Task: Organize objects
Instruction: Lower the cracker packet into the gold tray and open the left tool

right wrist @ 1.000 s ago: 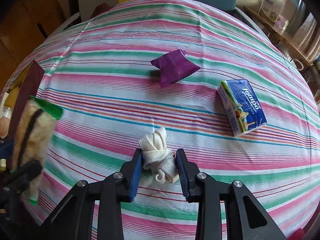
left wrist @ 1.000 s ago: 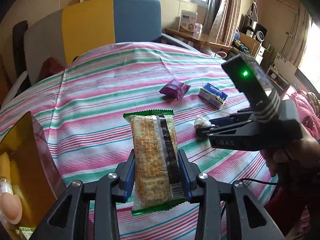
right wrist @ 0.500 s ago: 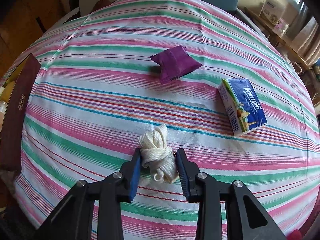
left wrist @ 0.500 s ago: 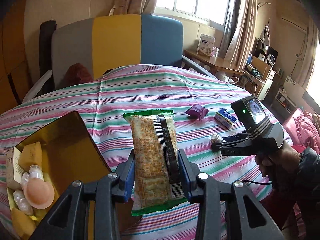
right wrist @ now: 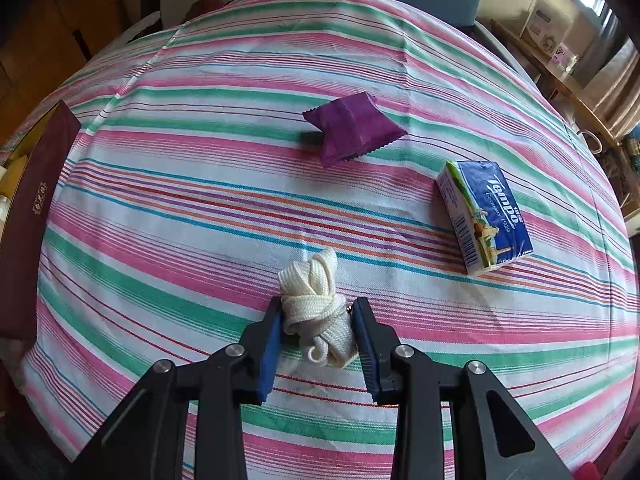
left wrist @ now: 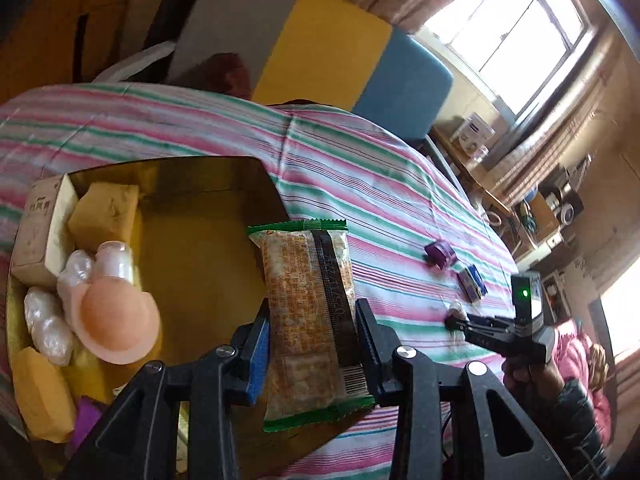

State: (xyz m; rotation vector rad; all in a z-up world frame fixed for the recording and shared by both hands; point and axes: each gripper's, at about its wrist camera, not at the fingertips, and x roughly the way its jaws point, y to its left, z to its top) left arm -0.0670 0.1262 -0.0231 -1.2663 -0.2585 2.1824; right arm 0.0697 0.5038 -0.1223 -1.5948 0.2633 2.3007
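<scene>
Left wrist: claw (left wrist: 312, 332) pinches green-edged cracker packet (left wrist: 310, 312), barcode showing.

Right gripper (right wrist: 316, 330) at lower centre, blue pads against knotted cream woven cord bundle (right wrist: 314, 304); purple foil sachet (right wrist: 354, 128) upper centre; blue tissue pack (right wrist: 486, 216) right.

The blue tissue pack (right wrist: 486, 216) reads "Tempo" in white script, with a smaller line beneath that seems to say "Germany 1929"; a barcode runs along its white side edge. Well to the left of the tissue pack, the dark red box (right wrist: 34, 216) carries a small gold stamp, too small to read. The cracker packet (left wrist: 310, 312) shows a barcode and a printed code, possibly digits, along its dark strip.
</scene>
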